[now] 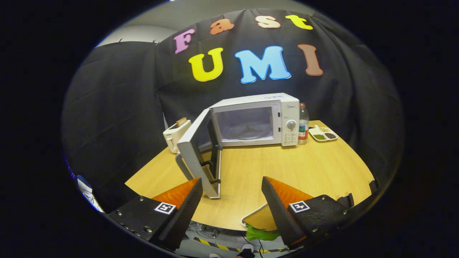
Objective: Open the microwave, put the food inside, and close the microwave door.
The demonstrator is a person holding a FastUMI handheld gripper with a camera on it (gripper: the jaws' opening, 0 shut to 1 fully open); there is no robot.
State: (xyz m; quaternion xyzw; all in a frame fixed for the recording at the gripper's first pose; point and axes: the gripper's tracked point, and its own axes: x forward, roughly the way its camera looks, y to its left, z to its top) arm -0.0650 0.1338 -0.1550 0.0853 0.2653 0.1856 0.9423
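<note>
toaster (pixel 174 134) far left on table (pixel 322 172), one. microwave (pixel 256 120) ahead of gripper (pixel 232 186), well beyond fingers, one; door (pixel 195 157) swung open toward gripper, edge just ahead of left finger; cavity bare. bottle (pixel 303 124) just right of microwave, one. food tray (pixel 323 134) far right beyond right finger, long axis slanting, one. gripper wide open, holding nothing. judgement: next reach goes forward-right to tray.

gripper (pixel 231 193) fingers spread empty, microwave (pixel 258 120) door (pixel 197 154) swung open ahead
</note>
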